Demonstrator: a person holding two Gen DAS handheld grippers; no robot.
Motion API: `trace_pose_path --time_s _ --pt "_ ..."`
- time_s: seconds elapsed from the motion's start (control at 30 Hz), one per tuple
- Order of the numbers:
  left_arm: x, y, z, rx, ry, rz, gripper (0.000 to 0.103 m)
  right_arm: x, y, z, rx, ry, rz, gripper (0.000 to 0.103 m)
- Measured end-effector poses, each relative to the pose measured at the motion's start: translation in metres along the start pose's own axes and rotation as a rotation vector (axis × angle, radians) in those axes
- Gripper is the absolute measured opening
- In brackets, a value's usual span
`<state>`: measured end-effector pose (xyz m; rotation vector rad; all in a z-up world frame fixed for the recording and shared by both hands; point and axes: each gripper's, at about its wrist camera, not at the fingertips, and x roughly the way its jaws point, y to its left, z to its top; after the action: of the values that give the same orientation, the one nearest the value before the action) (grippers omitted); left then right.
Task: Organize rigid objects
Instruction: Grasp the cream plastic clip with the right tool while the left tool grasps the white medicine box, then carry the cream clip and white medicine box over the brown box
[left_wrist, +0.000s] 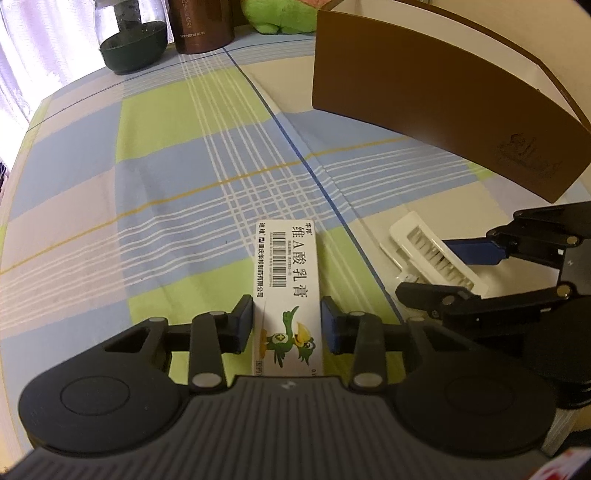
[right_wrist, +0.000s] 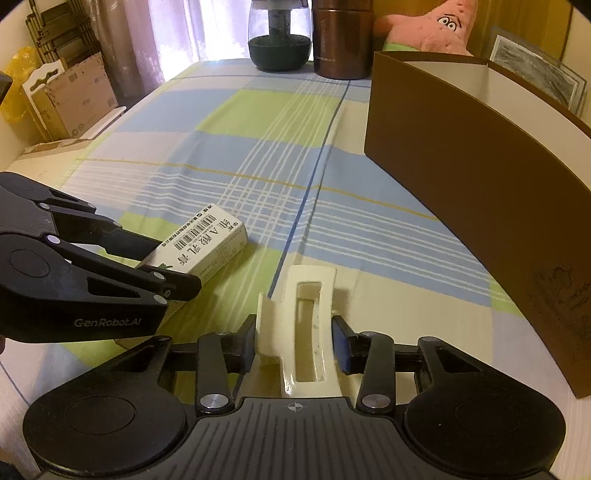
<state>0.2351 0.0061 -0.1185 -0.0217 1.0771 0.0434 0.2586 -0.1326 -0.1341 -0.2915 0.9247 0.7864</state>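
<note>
**A:** Where do the two task items sit, and why are they held that way?

**B:** The white rectangular cardboard medicine carton printed with a green bird (left_wrist: 286, 295) lies flat on the checked blue-and-green tablecloth (left_wrist: 166, 166), in front of the tall brown open-topped cardboard box with a white inside (left_wrist: 424, 107) and well apart from it. The left gripper (left_wrist: 287, 325) straddles its near end, blue pads (left_wrist: 334, 326) against the two long sides; I judge it a pinch across the narrow width, the easiest span to hold.

**A:** And the other piece?

**B:** The cream plastic slotted clip with comb-like teeth (right_wrist: 308, 325) lies nearer the brown box, between it and the carton. The right gripper (right_wrist: 295, 343) brackets it, fingers closed in on its sides. From the left wrist view the teeth face up and one blue pad lies along the clip's far edge. Again, gripping the short dimension seems the reason.

**A:** Why are both low to the cloth?

**B:** Both items appear to rest on it, so I judge neither lifted yet. The brown box looks like the likely destination, though that is only my reading.

**A:** Counts?

**B:** One carton, one clip, one brown box, two grippers. Beyond the box, at the table's far edge: one clear glass jar with a dark green base (right_wrist: 279, 37), one brown metal canister (right_wrist: 341, 40), and one pink star-shaped plush toy (right_wrist: 432, 29). Away from the box, past the table's opposite edge, stand some corrugated cardboard cartons (right_wrist: 70, 96); I cannot count them exactly.
</note>
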Motion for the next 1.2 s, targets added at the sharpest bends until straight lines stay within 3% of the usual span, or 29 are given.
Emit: trace_pose_path --time_s 0.63,1.2 --pt "-0.032 -0.004 0.013 -0.003 -0.047 -0.004 0.033 -0.04 -0.016 0.006 0.062 -0.074 0.019 0.038" --pt "-0.078 -0.063 0.076 0.139 -0.199 -0.1 0.033 -0.115 -0.056 0.023 0.154 -0.215 -0.029 0.038"
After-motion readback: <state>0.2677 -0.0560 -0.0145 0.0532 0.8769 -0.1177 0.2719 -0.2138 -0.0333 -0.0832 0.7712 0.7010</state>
